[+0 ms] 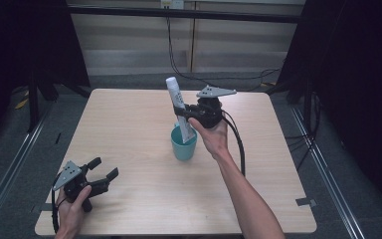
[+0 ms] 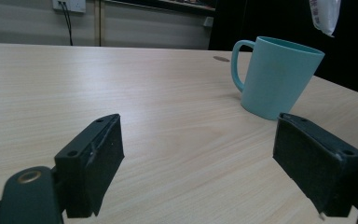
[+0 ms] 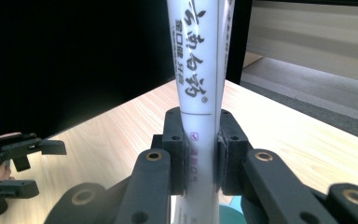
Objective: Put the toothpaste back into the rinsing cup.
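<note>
Mug (image 1: 184, 145) stands on the worktop (image 1: 129, 129) near its centre. Tube (image 1: 178, 107) upright above the mug, lower end inside it, clamped in the right claw (image 1: 183, 110). Left claw (image 1: 104, 168) near the worktop's front-left corner, well apart from the mug.

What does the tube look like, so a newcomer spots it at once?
Start at the wooden table, then find the teal mug near its middle. Above the mug, the right gripper clamps a white tube with dark printed characters, held upright. It is the one tall white thing over the table.
</note>
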### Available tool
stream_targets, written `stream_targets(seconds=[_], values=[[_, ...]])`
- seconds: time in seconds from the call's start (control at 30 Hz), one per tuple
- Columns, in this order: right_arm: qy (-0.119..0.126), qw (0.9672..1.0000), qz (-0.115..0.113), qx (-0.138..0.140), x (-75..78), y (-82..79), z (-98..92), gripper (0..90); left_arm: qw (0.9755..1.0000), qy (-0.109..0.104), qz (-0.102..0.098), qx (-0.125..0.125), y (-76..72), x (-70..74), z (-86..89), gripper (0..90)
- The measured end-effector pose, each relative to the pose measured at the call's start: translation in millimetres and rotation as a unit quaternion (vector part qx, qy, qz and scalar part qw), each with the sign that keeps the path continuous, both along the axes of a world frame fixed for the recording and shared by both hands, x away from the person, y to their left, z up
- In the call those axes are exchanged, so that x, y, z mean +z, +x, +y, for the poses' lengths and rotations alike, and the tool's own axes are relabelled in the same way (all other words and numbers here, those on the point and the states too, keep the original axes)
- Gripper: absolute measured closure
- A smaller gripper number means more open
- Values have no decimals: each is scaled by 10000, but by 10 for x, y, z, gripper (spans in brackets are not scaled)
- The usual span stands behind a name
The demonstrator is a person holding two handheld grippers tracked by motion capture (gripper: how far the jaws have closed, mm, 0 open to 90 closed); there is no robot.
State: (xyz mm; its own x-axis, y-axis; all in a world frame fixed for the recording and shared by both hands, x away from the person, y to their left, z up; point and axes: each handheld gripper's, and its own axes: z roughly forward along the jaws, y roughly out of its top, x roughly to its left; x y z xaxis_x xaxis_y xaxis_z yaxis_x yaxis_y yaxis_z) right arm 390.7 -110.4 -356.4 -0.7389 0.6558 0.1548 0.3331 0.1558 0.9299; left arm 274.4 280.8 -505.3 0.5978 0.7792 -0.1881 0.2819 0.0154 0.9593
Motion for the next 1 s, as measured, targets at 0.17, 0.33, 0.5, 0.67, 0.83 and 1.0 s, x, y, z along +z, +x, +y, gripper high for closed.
stream_targets(seconds=[0.17, 0.33, 0.5, 0.67, 0.83, 1.0], values=[[-87, 9999, 113, -4, -78, 82, 31, 770, 10000, -18, 4, -8, -5, 0, 2, 159], [-189, 9997, 139, 33, -144, 124, 71, 769, 10000, -36, 19, -29, -4, -1, 10, 159], [-206, 9997, 151, -11, -164, 151, 63, 769, 10000, -35, 15, -41, -4, -1, 10, 159], [-280, 9994, 183, 3, -221, 167, 61, 768, 10000, -60, 22, -26, -5, -1, 3, 159], [-295, 9992, 278, -58, -308, 170, 61, 768, 10000, -81, 37, -27, -2, -1, 6, 159], [-350, 9987, 364, -72, -372, 160, 49, 767, 10000, -51, 13, -36, -7, -1, -1, 159]])
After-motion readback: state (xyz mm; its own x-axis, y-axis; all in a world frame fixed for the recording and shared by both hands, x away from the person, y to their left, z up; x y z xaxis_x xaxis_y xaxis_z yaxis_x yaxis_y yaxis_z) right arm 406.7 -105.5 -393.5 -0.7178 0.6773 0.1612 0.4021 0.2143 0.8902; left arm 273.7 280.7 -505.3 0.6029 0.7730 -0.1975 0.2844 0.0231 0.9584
